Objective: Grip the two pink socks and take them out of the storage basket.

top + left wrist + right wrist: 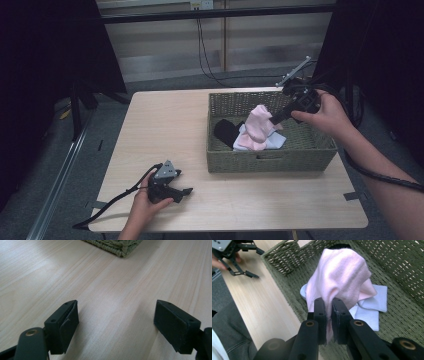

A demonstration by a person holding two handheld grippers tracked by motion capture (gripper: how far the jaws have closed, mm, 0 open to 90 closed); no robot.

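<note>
A pink sock [258, 122] hangs in my right gripper [273, 119], lifted above the floor of the green wicker basket [272, 161]. In the right gripper view the two black jaws of the right gripper [328, 315] are pinched on the edge of the pink sock [342, 275]. Under it lie a pale blue-white sock [372, 305] and a black sock [226, 131]. My left gripper [184, 191] rests on the table near the front left, held by a hand. In the left gripper view the left gripper [115, 322] stands wide open over bare wood.
The light wooden table [160, 130] has free room left of the basket. The basket's corner [120, 246] lies ahead of the left gripper. A cable [112, 202] trails off the front left edge. Dark curtains flank the table.
</note>
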